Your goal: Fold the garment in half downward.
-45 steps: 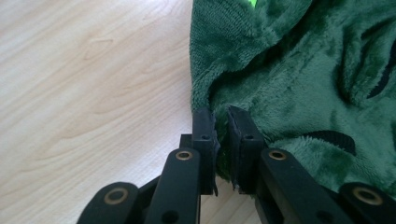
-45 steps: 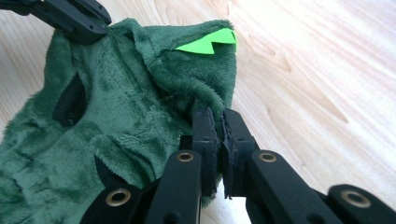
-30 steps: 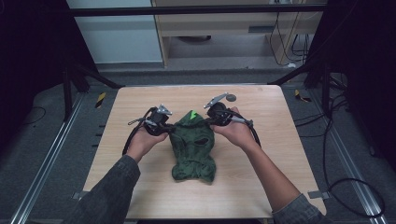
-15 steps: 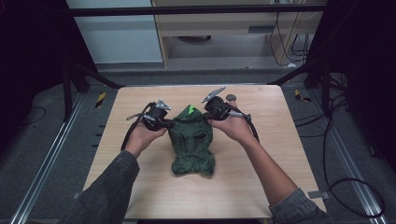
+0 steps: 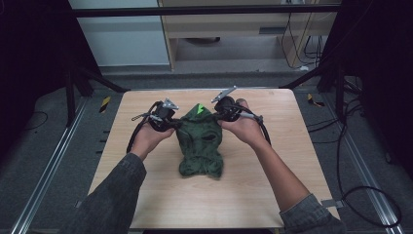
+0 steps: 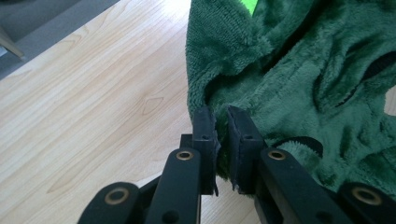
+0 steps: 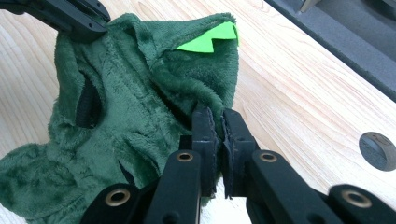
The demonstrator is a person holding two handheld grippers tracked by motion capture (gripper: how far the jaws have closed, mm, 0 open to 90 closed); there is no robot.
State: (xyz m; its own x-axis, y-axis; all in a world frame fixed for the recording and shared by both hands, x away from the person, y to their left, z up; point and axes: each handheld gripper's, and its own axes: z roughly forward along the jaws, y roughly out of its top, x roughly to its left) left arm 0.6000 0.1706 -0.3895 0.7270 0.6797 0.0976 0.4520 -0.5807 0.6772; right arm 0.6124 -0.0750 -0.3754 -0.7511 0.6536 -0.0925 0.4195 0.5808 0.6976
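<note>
1. Change since a second ago: I see the green fleece garment (image 5: 199,144) drawn toward 12 o'clock on the table (image 5: 146,195); its top edge now sits nearer the far side, and both hands have gone with it. The hem at 6 o'clock has lifted away from the near edge by the same measure.
2. Item, garment: dark green plush, lying flat at the table's centre, long axis running 12 to 6 o'clock. A bright green jagged patch (image 7: 208,39) shows at its top, at 12 o'clock. Dark slits show in the pile.
3. Item, left gripper (image 6: 222,123): I read it as clenched on the garment's edge, fleece pinched between the pads, at the cloth's 10 o'clock corner.
4. Item, right gripper (image 7: 215,121): likewise clenched on fleece, at the cloth's 2 o'clock corner, just below the patch.
5. Surface: pale wood-grain tabletop. A small dark round disc (image 7: 379,150) lies on it at 3 o'clock of the right gripper, well apart from the cloth.
6. Room: grey floor around the table, black frame posts, cables (image 5: 370,195) on the floor at 4 o'clock, a pale cabinet beyond 12 o'clock.
7. Pose: both forearms in grey sleeves enter from 6 o'clock, angled inward; the hands flank the garment's top, grippers pointing toward each other.
</note>
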